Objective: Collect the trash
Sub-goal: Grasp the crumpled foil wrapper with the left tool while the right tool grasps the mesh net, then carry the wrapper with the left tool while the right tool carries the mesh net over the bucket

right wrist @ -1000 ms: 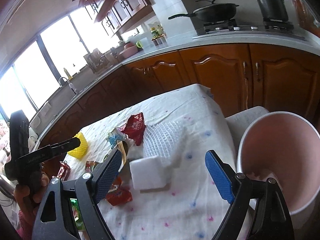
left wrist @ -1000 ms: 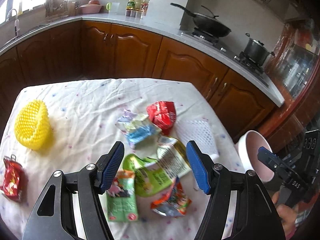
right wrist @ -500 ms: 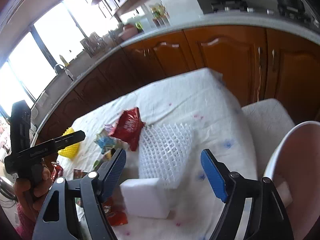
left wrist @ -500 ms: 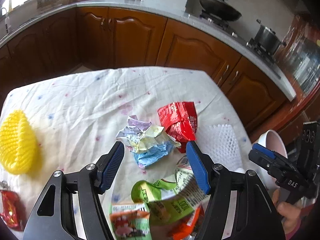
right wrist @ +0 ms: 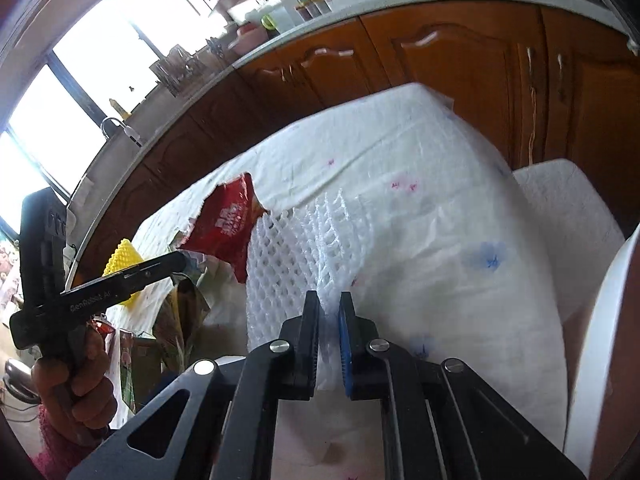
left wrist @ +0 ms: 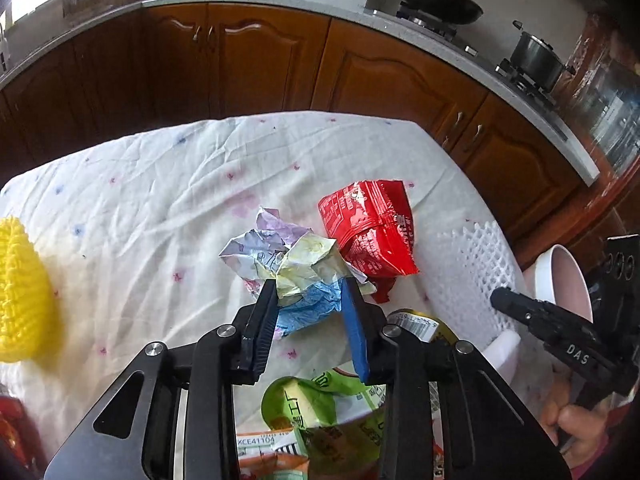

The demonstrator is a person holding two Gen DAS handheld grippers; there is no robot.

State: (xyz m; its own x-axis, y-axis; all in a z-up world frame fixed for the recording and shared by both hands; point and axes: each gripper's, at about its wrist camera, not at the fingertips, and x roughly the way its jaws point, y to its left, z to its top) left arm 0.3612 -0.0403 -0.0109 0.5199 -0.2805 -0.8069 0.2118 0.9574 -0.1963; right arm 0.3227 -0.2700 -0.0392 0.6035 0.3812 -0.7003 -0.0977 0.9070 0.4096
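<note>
While left gripper (left wrist: 308,286) pinches crumpled paper (left wrist: 296,268) (between pads).

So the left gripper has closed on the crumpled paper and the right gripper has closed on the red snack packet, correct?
Not quite. The left gripper is on the crumpled paper, but the right wrist view shows the right gripper closed on the white foam net; the red snack packet lies untouched beside it.

A second ago both pairs of tongs hung wide open above the table. Now the left gripper (left wrist: 309,294) has dropped forward and closed on the crumpled paper wad (left wrist: 296,272), and the right gripper (right wrist: 329,309) has come down and pinched the near edge of the white foam net (right wrist: 304,248).
</note>
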